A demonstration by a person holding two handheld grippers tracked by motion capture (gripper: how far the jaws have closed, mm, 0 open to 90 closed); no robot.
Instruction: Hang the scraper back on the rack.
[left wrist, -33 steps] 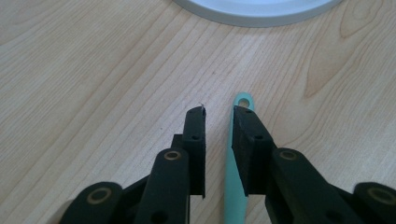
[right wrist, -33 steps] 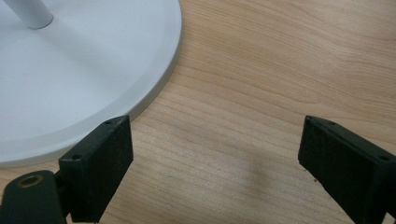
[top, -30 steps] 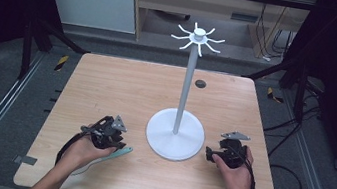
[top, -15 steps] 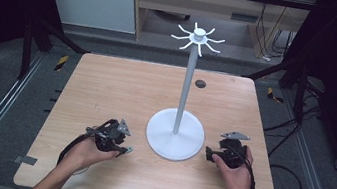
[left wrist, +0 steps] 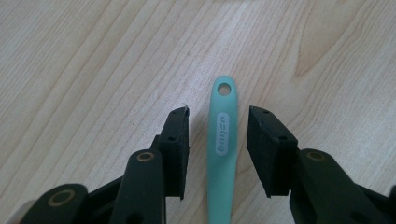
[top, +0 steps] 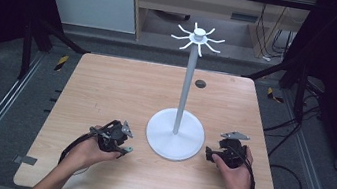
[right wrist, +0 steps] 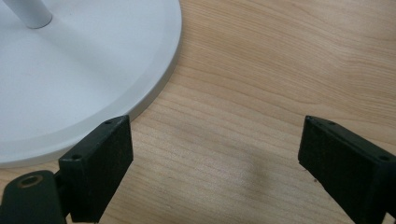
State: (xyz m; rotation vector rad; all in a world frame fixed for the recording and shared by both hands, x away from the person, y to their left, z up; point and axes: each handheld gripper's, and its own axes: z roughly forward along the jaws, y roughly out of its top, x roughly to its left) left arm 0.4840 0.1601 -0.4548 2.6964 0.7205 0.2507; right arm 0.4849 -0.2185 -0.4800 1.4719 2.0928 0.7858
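A white stand (top: 174, 135) with a round, smooth base, a slim pole and a crown of curved hooks is set on the pale wood-grain table (top: 107, 85). Left of the base, a mint-green plastic handle (left wrist: 222, 154) with a hanging hole and an unreadable oval logo is straddled, untouched, by the parted left gripper (left wrist: 218, 142). Right of the base, the right gripper (right wrist: 212, 149) is spread wide over bare wood.
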